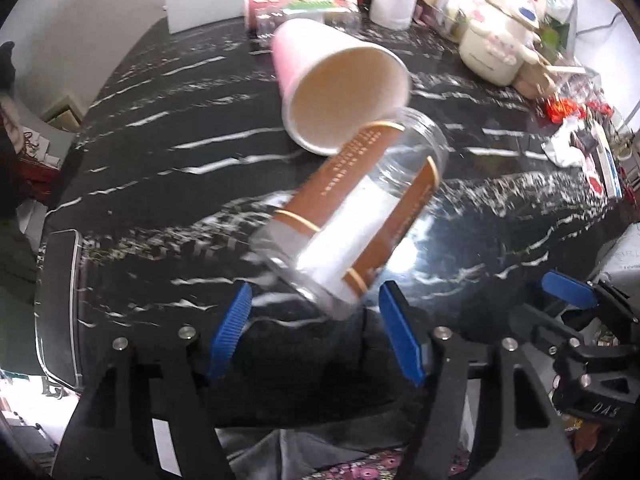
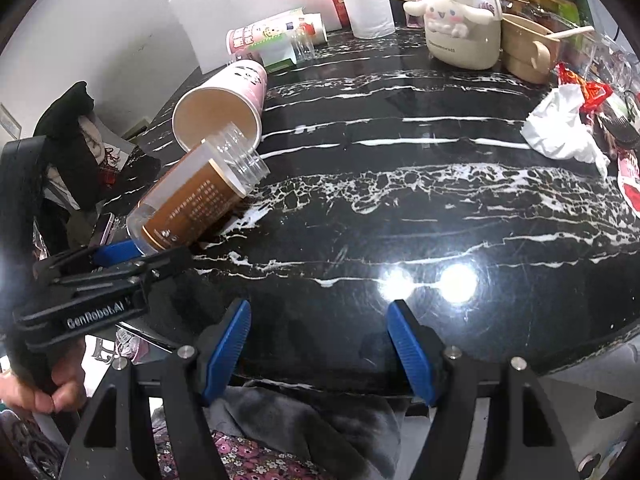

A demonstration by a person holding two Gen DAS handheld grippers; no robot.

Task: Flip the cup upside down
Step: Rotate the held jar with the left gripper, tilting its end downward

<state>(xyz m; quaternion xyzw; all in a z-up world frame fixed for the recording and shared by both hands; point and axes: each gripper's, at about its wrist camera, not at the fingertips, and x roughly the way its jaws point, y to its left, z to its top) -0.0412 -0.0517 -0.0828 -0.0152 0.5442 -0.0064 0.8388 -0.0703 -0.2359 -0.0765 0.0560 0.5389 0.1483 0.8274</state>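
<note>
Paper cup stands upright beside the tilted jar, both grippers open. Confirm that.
Not quite: the paper cup lies on its side, mouth toward the tilted jar, as the right wrist view shows. The left gripper and right gripper are open.

Both wrist views share the marble table (image 1: pixel 160 208) (image 2: pixel 400 200).

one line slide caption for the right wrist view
Open right claw hovers over black marble table while clear plastic jar tips into a toppled paper cup.
</note>
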